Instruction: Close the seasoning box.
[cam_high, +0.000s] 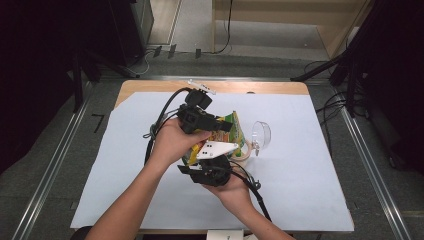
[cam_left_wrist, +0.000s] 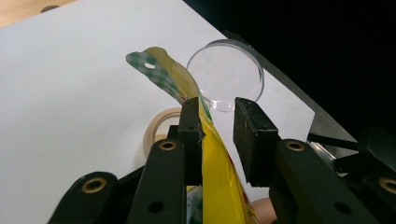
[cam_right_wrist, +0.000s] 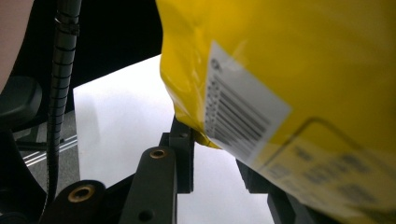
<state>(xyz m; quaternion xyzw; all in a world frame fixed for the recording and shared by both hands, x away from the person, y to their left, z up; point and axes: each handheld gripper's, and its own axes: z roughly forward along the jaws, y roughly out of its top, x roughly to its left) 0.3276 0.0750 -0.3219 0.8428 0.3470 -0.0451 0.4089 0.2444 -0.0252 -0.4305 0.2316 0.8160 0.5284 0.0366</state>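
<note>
A yellow snack bag (cam_high: 231, 131) is held up above the middle of the tabletop (cam_high: 310, 185), between the two hand-held grippers. In the left gripper view the bag (cam_left_wrist: 219, 186) is seen passing between the jaws of the left hand-held gripper (cam_left_wrist: 218, 122); it lies against the left pad, while a gap is seen to the right pad, so the jaws are spread and no pinch is made. The bag's green-checked top edge with a hang hole (cam_left_wrist: 150, 66) is curled over beyond the jaws.

In the right gripper view the bag's back (cam_right_wrist: 299, 70), with a white barcode label (cam_right_wrist: 243, 116), is seen hanging close in front of the right hand-held gripper (cam_right_wrist: 217, 154). The left jaw is seen just beside the bag's lower corner; the right jaw is largely hidden behind the bag, so whether the bag is pinched cannot be told.

In the high view the left hand-held gripper (cam_high: 212, 121) is seen on the far side of the bag and the right hand-held gripper (cam_high: 212, 162) on the near side, both close to the bag.

A clear round lid (cam_high: 261, 134) is seen standing on edge on the white sheet (cam_high: 125, 150) just right of the bag. A roll of tape (cam_high: 245, 152) lies under the bag's edge, near the lid. Cables trail from both grippers over the sheet.
</note>
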